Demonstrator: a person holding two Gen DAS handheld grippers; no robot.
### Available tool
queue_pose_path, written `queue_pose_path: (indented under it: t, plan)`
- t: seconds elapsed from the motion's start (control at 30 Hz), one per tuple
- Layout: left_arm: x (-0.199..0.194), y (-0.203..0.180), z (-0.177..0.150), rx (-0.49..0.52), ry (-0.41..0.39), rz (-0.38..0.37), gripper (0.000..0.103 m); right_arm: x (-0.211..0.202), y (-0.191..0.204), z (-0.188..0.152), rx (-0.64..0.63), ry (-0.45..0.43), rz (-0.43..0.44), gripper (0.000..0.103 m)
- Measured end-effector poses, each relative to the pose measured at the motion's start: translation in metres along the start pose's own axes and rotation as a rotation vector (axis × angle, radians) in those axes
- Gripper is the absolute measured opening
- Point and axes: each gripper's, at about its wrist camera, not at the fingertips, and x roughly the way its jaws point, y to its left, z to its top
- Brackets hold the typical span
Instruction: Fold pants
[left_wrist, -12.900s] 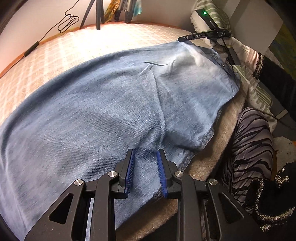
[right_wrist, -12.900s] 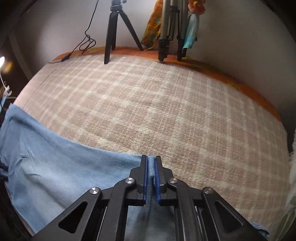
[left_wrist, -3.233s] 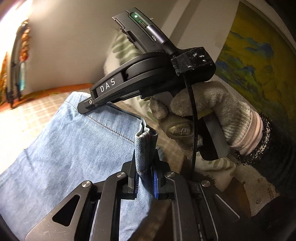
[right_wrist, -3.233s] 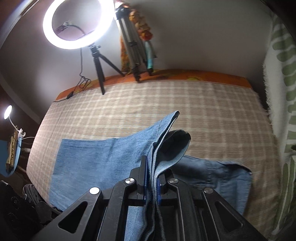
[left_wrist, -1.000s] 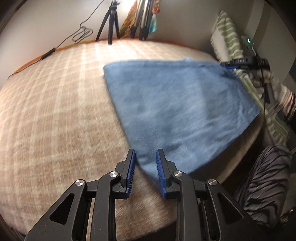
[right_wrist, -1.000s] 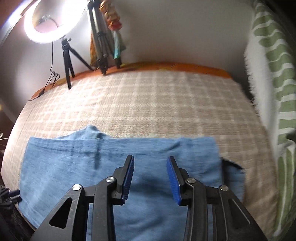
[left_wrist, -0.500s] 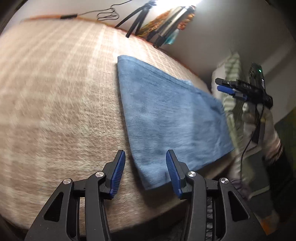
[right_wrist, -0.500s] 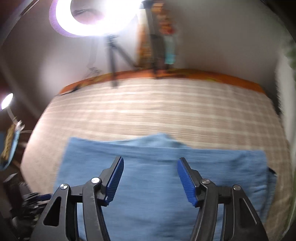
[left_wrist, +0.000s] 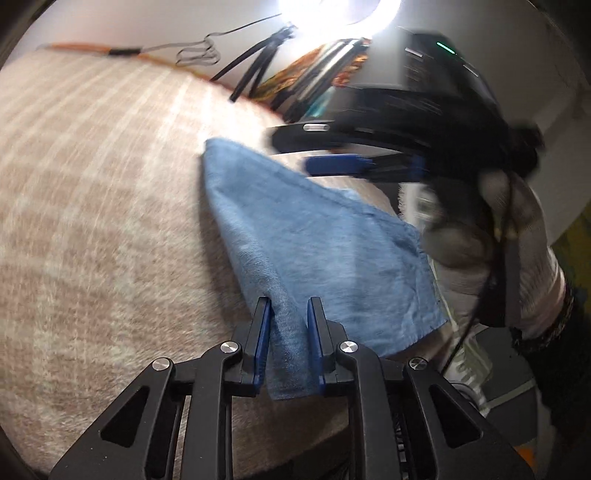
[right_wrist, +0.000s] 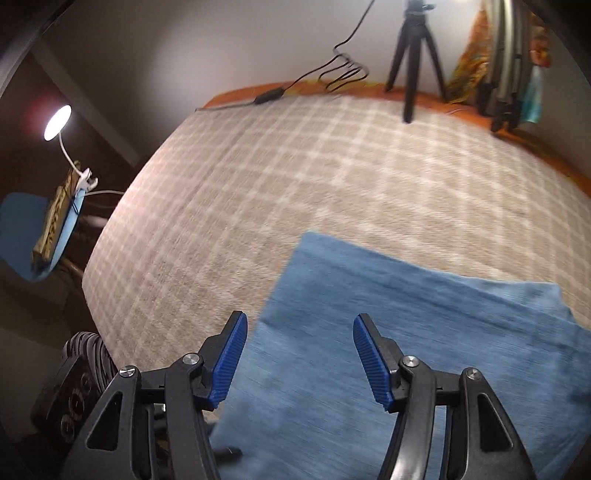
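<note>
Denim pants (left_wrist: 325, 258) corner between left fingers (left_wrist: 263, 332), part-open; right fingers (right_wrist: 364, 350) wide above.

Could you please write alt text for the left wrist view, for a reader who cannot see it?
The left gripper has its blue fingers around the near corner of folded blue denim pants on a beige checked bedspread. The right gripper, blurred, hovers over the pants' far end.

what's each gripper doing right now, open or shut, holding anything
Left gripper: jaws part open around the near corner of the folded pants; a firm grip cannot be told.
Right gripper: wide open, holding nothing, above the pants.
</note>
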Motion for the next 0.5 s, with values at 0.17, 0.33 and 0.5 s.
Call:
queue_pose_path:
  t: [0.17, 0.33, 0.5]
  plan:
    - [-0.001, -0.012, 0.002, 0.040, -0.021, -0.003, 0.016, 0.032, 0.026, 0.015, -0.041, 0.087, -0.046, 0.062]
    - [0.003, -0.021, 0.000, 0.055, -0.032, -0.006, 0.016, 0.063, 0.045, 0.023, -0.087, 0.187, -0.145, 0.060]
    - [0.007, -0.027, -0.001, 0.070, -0.035, 0.017, 0.016, 0.084, 0.048, 0.021, -0.128, 0.267, -0.264, 0.025]
